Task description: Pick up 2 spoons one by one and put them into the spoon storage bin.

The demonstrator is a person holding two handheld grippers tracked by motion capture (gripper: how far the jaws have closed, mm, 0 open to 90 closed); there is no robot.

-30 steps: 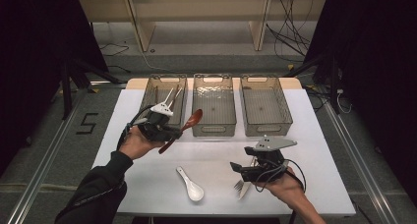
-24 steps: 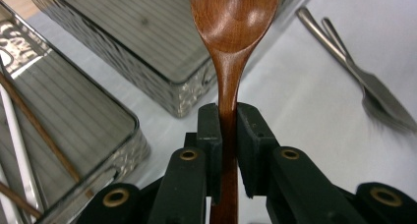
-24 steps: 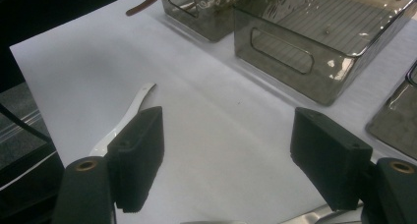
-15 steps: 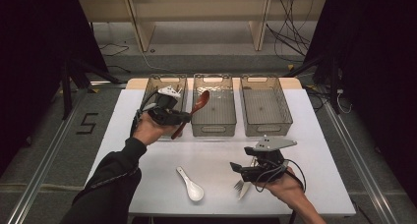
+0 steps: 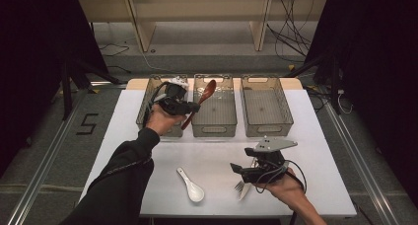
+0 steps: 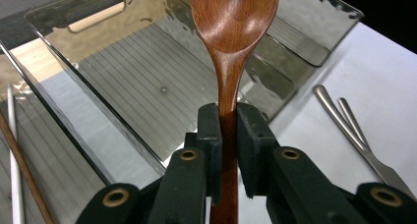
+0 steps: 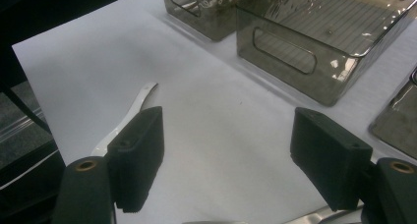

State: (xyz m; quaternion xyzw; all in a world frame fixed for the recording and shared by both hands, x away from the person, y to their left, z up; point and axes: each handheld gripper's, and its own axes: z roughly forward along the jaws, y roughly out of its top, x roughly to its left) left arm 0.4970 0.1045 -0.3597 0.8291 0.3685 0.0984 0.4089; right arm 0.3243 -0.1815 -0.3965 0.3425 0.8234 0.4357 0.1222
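white table: left gripper clamps wooden spoon (over middle bin); right gripper wide open, empty.

High view above the table, looking forward and down; gripper views close, sharing the middle bin

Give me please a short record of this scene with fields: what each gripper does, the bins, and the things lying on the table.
left gripper: shut on the wooden spoon, gripping its handle, bowl end held over the middle bin
right gripper: open, nothing between the jaws, low over the table
bins: three clear bins in a row; left bin holds thin utensils, right bin looks empty
on the table: white ceramic spoon, fork by the right gripper
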